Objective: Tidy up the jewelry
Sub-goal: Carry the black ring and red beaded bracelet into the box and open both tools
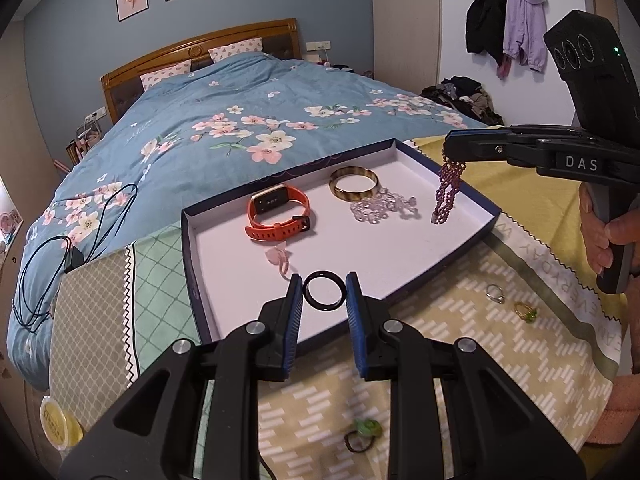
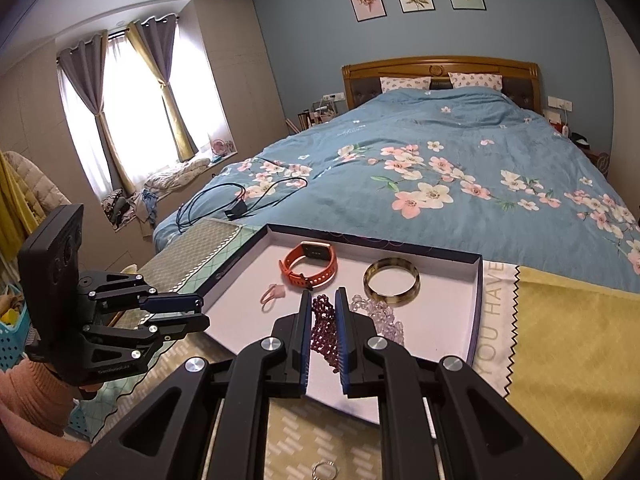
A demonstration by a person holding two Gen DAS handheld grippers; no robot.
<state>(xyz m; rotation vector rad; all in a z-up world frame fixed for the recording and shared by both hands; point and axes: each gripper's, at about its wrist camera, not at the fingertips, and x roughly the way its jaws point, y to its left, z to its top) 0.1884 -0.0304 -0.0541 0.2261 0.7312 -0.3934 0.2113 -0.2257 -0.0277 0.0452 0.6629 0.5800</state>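
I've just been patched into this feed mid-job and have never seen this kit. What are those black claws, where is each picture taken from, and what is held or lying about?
No robot here: a person holds a hand-held gripper in each hand, each with a fisheye camera looking along its fingers.

The left camera's view shows the left hand-held gripper shut on a black ring. The right camera's view shows the right hand-held gripper shut on a purple bead bracelet, hanging over the tray.

In the tray: an orange watch, an amber bangle, a clear bead bracelet and a small pink ring. On the cloth outside it: a silver ring, a gold ring with green stone, and a green hair tie.
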